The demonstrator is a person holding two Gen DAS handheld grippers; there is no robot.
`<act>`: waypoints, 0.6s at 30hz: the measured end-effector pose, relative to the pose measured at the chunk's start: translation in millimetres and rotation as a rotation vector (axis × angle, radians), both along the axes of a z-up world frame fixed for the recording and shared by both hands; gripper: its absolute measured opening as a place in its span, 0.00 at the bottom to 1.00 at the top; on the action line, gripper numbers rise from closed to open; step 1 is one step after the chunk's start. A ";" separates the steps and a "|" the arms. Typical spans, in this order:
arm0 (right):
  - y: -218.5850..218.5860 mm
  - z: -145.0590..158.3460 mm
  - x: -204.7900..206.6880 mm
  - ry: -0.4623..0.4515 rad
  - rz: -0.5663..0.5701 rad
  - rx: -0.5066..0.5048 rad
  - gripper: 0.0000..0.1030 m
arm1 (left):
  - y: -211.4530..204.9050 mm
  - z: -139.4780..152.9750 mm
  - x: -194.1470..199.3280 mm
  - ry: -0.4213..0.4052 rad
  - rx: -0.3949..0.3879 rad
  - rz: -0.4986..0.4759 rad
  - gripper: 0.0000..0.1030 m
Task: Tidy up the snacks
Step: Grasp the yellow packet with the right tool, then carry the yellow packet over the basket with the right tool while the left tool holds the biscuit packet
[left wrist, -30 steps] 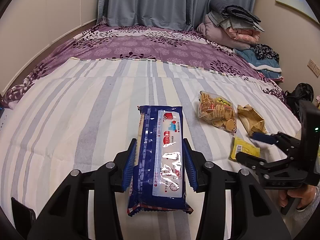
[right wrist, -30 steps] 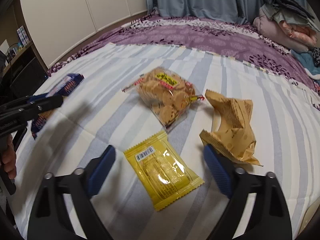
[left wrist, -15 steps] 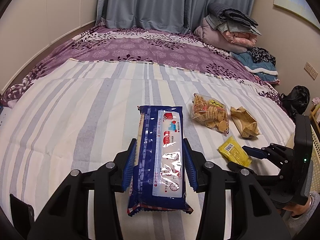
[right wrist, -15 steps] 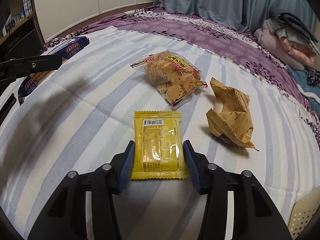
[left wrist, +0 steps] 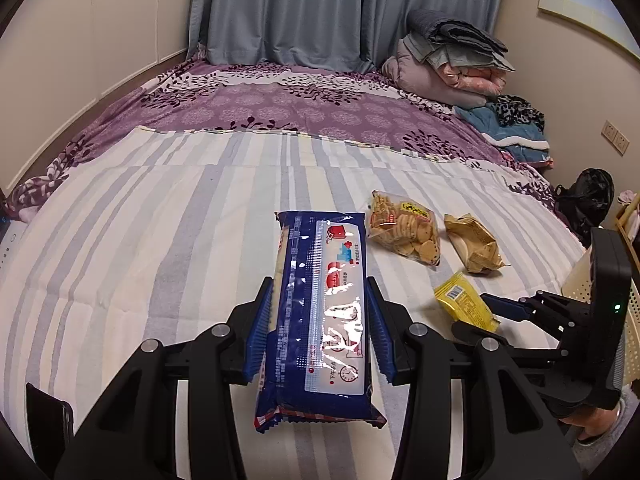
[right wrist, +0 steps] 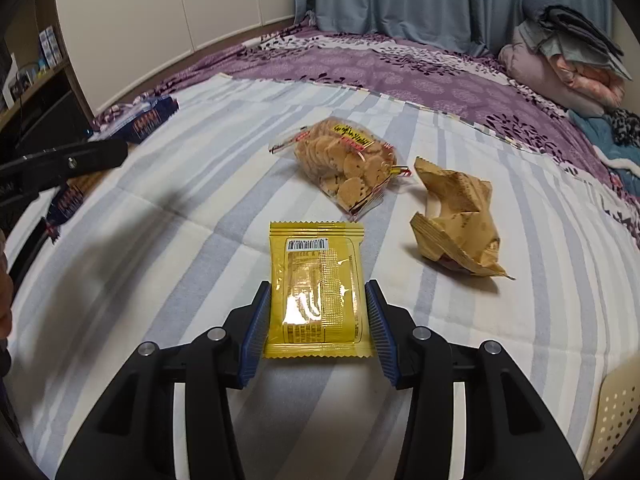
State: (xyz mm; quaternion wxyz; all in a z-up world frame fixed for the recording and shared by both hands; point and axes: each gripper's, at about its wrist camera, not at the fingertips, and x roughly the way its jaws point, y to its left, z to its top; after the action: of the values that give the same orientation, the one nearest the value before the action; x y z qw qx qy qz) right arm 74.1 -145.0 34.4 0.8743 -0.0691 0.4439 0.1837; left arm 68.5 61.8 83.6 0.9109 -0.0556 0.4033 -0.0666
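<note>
Newly clamped at lower centre: right gripper [right wrist: 318,320] on yellow packet [right wrist: 316,288]; left gripper [left wrist: 320,328] gripping blue biscuit pack [left wrist: 320,312]; both ready for sorting.

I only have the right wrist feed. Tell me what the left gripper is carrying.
Observer: The left gripper is shut on a long blue biscuit pack, pads on both long sides.
Operator: Report whether the pack lies flat between the pads.
Observer: Yes, its clear printed face is up, and its near end sticks out past the pads toward the camera.
Operator: Say what's beyond my right edge.
Observer: A cream perforated basket stands behind the right gripper, which holds the yellow packet.
</note>
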 end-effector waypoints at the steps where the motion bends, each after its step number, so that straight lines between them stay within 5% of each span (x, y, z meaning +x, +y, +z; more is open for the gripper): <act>1: -3.2 4.0 -3.0 -0.007 -0.007 0.007 0.46 | -1.6 1.2 -1.2 -0.003 0.002 -0.003 0.44; 18: -72.1 75.7 -50.9 -0.156 -0.135 0.128 0.46 | -42.4 32.5 -23.3 -0.066 0.038 -0.076 0.44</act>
State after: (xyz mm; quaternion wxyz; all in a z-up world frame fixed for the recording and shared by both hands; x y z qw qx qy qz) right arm 23.2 -217.1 110.1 0.9191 0.0031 0.3657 0.1465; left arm 45.2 19.4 116.1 0.9214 -0.0207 0.3761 -0.0951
